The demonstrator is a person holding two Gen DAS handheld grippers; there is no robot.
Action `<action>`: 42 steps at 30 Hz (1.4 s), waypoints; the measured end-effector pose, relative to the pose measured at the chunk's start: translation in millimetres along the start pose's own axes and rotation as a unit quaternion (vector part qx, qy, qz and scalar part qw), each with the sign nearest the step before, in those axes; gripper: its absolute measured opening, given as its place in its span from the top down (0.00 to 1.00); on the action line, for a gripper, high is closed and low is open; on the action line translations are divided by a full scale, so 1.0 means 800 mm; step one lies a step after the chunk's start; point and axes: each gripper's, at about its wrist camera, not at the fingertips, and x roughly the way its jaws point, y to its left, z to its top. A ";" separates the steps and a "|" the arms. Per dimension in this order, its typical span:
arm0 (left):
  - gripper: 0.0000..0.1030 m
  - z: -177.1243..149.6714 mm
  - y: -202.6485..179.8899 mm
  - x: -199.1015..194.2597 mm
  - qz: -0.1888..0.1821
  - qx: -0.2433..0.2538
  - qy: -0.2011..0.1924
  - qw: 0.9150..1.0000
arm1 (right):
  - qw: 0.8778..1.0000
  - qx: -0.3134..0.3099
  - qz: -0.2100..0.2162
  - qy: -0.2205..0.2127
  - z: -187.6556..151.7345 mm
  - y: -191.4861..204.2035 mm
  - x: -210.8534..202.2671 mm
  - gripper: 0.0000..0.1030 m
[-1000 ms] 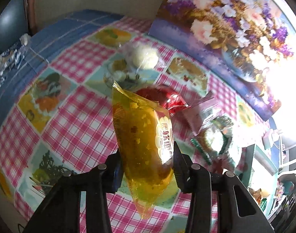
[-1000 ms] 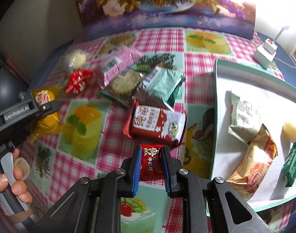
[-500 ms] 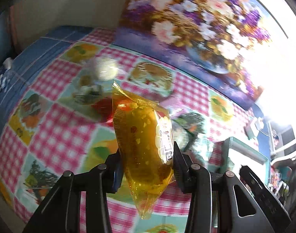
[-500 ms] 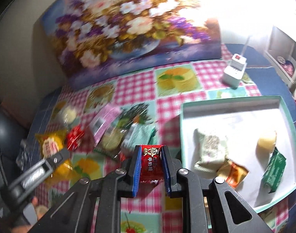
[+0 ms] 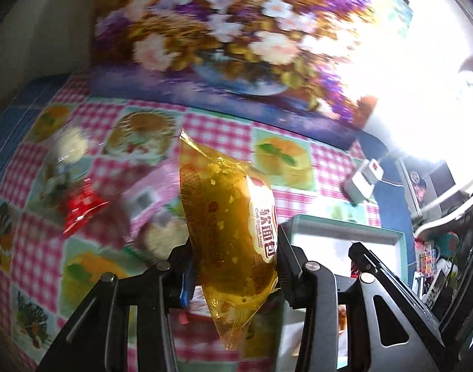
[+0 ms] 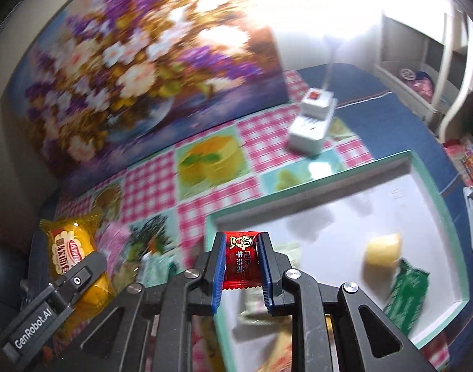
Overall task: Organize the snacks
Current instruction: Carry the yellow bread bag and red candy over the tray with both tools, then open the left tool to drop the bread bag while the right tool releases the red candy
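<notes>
- Carriage of two snacks toward the tray looks to be the step in hand; the left gripper has its jaws clamped on a yellow bread packet, which stands upright between them, clear of the table
- the right gripper has its jaws narrow and closed on a small red candy packet, held above the tray's near-left corner
- bare white floor shows at the tray's far side; a pale yellow sweet and a green packet lie at its right, so a release toward the bare part would likely avoid piling
- the bread packet looks soft and slippery, so I would lower it close to the tray floor before parting the jaws
- both grippers sit near each other at the tray's left edge; setting down one at a time should spare a collision
- a white power adapter stands on the table beyond the tray, well apart
</notes>
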 end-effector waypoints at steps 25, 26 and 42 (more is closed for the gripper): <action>0.56 -0.045 -0.144 0.076 -0.070 0.088 0.073 0.991 | 0.982 0.154 -0.098 -0.055 0.014 -0.154 -0.027 0.79; 0.56 -0.046 -0.143 0.077 -0.071 0.087 0.075 0.991 | 0.982 0.153 -0.097 -0.052 0.013 -0.153 -0.025 0.79; 0.38 -0.044 -0.128 0.081 -0.072 0.056 0.093 0.992 | 0.986 0.134 -0.092 -0.021 0.009 -0.140 -0.004 0.78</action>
